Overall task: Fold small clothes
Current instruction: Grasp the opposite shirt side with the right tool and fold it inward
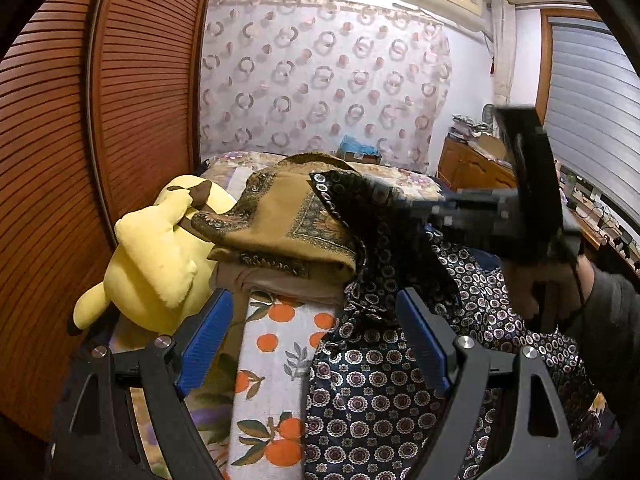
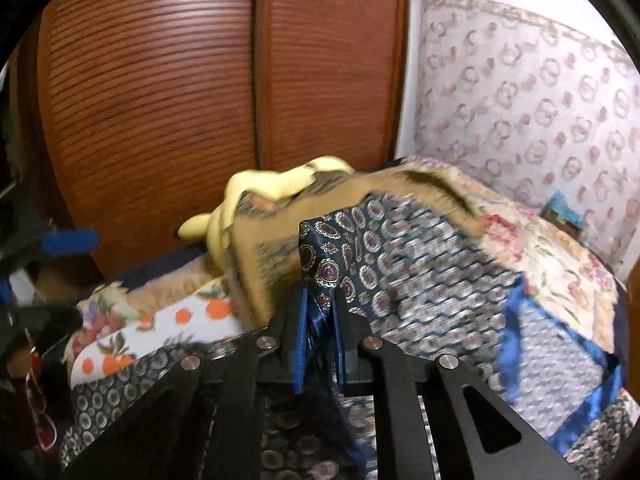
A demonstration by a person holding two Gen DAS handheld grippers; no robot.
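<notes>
A dark blue patterned garment (image 1: 380,392) with white and red medallions lies on the bed. In the left wrist view my left gripper (image 1: 312,344) is open, its blue pads either side of the garment's left edge, holding nothing. My right gripper (image 1: 404,204) comes in from the right, blurred, and lifts a corner of the garment. In the right wrist view my right gripper (image 2: 320,304) is shut on the garment (image 2: 420,264), whose corner stands up between the pads. A blue satin trim (image 2: 516,320) shows on it.
A folded tan paisley cloth (image 1: 288,220) lies just behind the garment, with a yellow plush toy (image 1: 160,264) at its left. An orange-print cloth (image 1: 280,360) lies under them. A louvred wooden wardrobe (image 1: 100,140) stands at the left. A wooden cabinet (image 1: 472,168) stands at the far right.
</notes>
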